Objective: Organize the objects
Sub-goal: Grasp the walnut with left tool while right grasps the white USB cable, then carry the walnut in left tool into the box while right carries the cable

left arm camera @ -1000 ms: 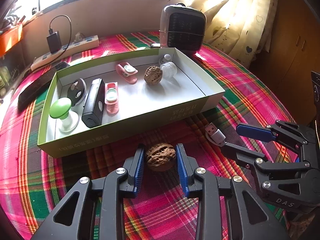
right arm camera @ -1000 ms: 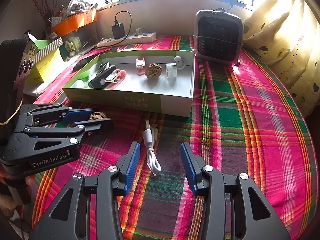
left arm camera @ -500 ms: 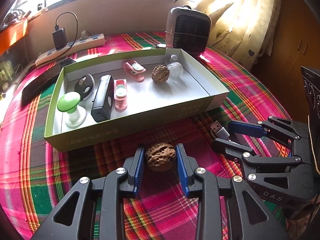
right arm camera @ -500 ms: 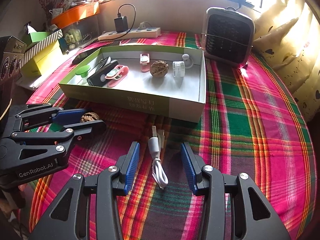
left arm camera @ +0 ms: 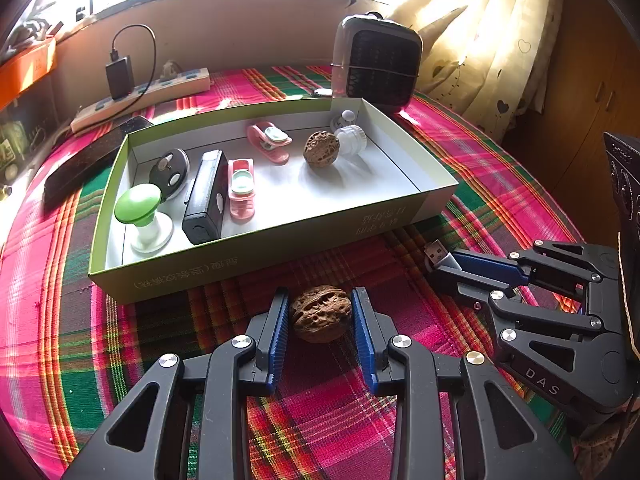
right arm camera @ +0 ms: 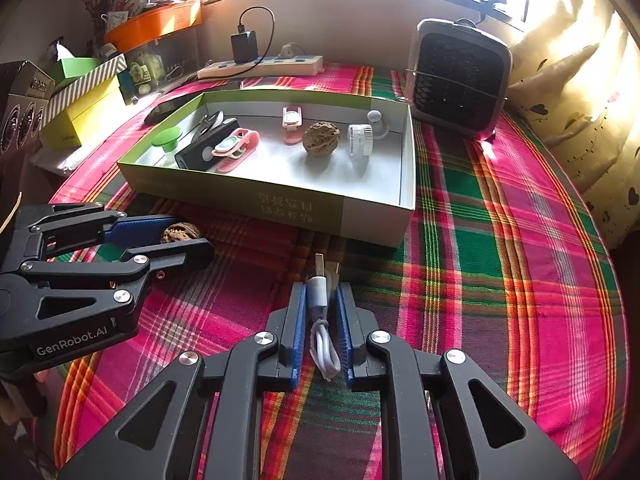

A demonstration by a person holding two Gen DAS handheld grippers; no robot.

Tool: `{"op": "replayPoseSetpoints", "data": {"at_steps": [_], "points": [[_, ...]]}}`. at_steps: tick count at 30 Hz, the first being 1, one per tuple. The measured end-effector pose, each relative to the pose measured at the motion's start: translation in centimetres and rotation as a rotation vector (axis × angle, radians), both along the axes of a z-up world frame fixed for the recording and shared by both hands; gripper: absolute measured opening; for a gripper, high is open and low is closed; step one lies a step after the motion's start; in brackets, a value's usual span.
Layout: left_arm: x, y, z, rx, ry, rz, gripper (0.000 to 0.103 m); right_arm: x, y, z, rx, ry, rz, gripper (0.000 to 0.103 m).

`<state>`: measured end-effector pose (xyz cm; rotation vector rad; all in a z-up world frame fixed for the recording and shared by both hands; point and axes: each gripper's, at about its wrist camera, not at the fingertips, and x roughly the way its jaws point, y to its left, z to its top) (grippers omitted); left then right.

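My left gripper is shut on a brown walnut that rests on the plaid cloth just in front of the green box. It also shows in the right wrist view with the walnut between its pads. My right gripper is shut on a white USB cable, its plug pointing toward the box. The box holds a second walnut, pink clips, a black block, a green-capped piece and a white cap.
A small heater stands behind the box at the right. A power strip with a charger lies along the back wall. A phone lies left of the box. Boxes and a speaker stand at the far left.
My right gripper has closed on the USB cable. My left gripper has stayed shut on the walnut and barely moved.
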<state>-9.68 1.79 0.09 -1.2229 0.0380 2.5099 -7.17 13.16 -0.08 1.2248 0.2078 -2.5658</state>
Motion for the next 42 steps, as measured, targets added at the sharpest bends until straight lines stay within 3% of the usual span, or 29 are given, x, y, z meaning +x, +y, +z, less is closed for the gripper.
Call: {"op": "replayPoseSetpoints", "data": {"at_steps": [42], "points": [[0.7,0.3,1.2,-0.015,0.028,-0.005,0.029,0.1,0.8,1.6,-0.064,0.023,-0.008,0.015]]}}
